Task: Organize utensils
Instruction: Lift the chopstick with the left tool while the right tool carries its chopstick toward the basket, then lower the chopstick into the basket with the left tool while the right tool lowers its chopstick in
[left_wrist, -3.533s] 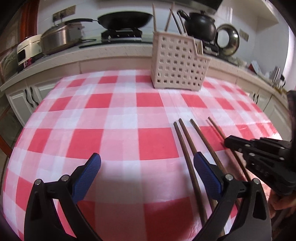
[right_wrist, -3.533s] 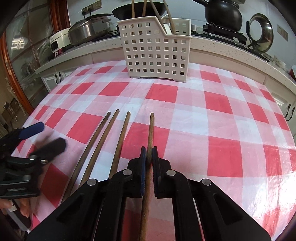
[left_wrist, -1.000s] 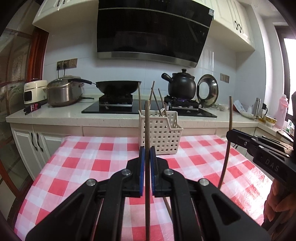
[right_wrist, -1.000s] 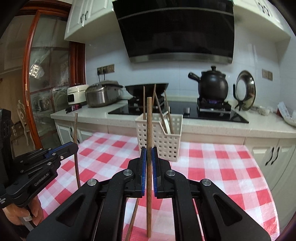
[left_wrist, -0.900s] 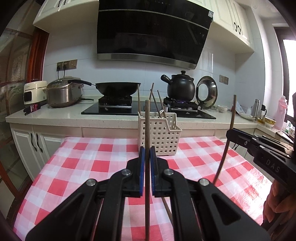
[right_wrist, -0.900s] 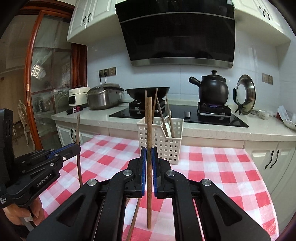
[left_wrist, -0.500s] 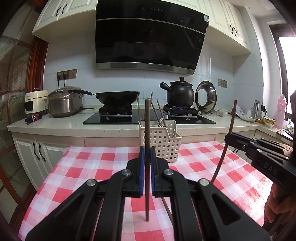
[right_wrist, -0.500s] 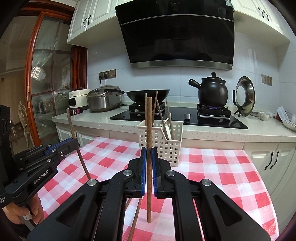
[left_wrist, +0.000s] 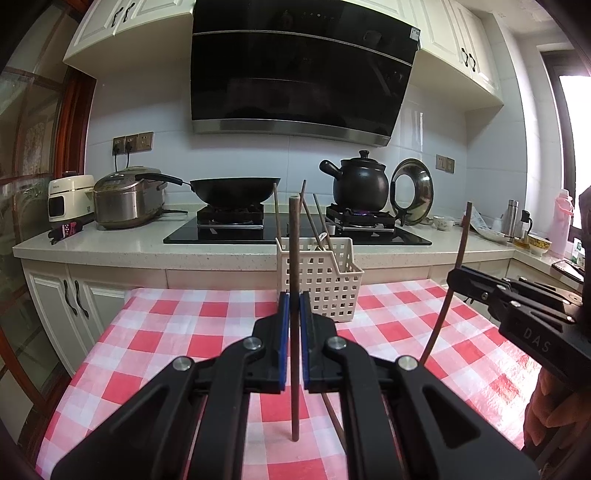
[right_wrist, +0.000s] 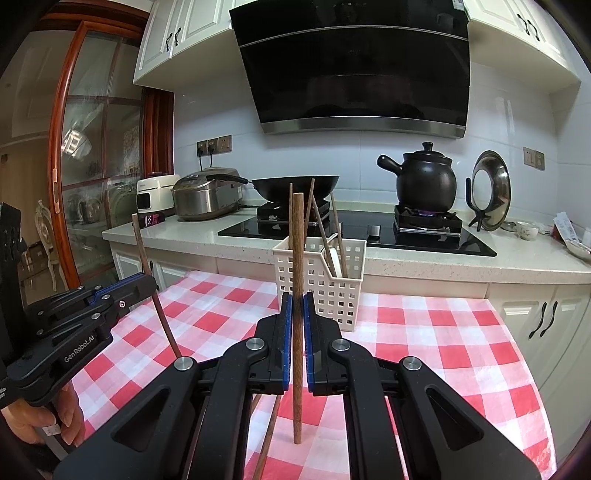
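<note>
In the left wrist view my left gripper (left_wrist: 294, 300) is shut on a dark wooden chopstick (left_wrist: 294, 236), held upright above the red-and-white checked tablecloth (left_wrist: 177, 332). My right gripper (right_wrist: 297, 298) is likewise shut on an upright brown chopstick (right_wrist: 297, 236). Each shows in the other's view: the right gripper (left_wrist: 453, 276) at the right with its leaning chopstick (left_wrist: 463, 236), the left gripper (right_wrist: 147, 283) at the left with its chopstick (right_wrist: 141, 247). The white slotted basket (left_wrist: 327, 284) (right_wrist: 334, 291) stands at the table's far edge with several chopsticks in it. Two more chopsticks (right_wrist: 267, 435) lie on the cloth below the grippers.
Behind the table runs a counter (left_wrist: 110, 247) with a rice cooker (left_wrist: 127, 197), a wok (left_wrist: 234, 188) and a black clay pot (left_wrist: 360, 181) over a lit burner. A pot lid (left_wrist: 412, 192) stands on a rack. Cabinet doors flank the table.
Since the earliest frames both grippers have lifted a chopstick off the cloth and stood it upright. Over the last second each chopstick, seen from the other view, has tipped from upright to leaning.
</note>
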